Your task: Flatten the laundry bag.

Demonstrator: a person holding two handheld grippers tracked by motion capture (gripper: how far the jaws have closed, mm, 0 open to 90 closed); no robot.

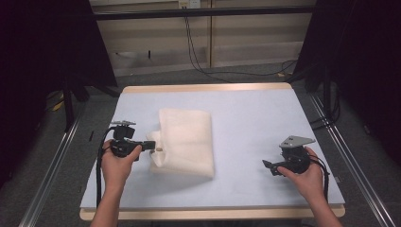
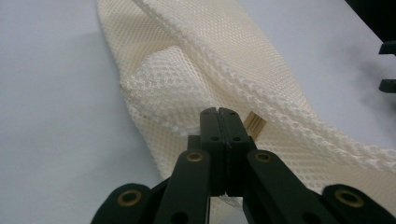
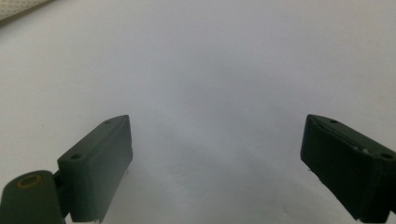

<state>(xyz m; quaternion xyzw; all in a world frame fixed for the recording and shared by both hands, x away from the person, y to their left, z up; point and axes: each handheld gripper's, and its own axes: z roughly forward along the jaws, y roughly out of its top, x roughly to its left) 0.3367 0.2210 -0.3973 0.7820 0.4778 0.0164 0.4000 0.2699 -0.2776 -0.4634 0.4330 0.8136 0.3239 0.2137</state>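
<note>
**Q:** Where does the mesh cloth lie?

**A:** The cream mesh cloth lies folded on the pale blue table, somewhat left of its centre, its long side running away from me.

**Q:** What is my left gripper doing?

**A:** My left gripper sits at the cloth's left edge, toward the near corner. In the left gripper view its jaws are pressed together on a raised fold of the mesh, with a small tan tab just beside them.

**Q:** And the right one?

**A:** My right gripper rests well to the right of the cloth, near the table's front edge. Its jaws stand spread over bare table, pinching nothing.
</note>
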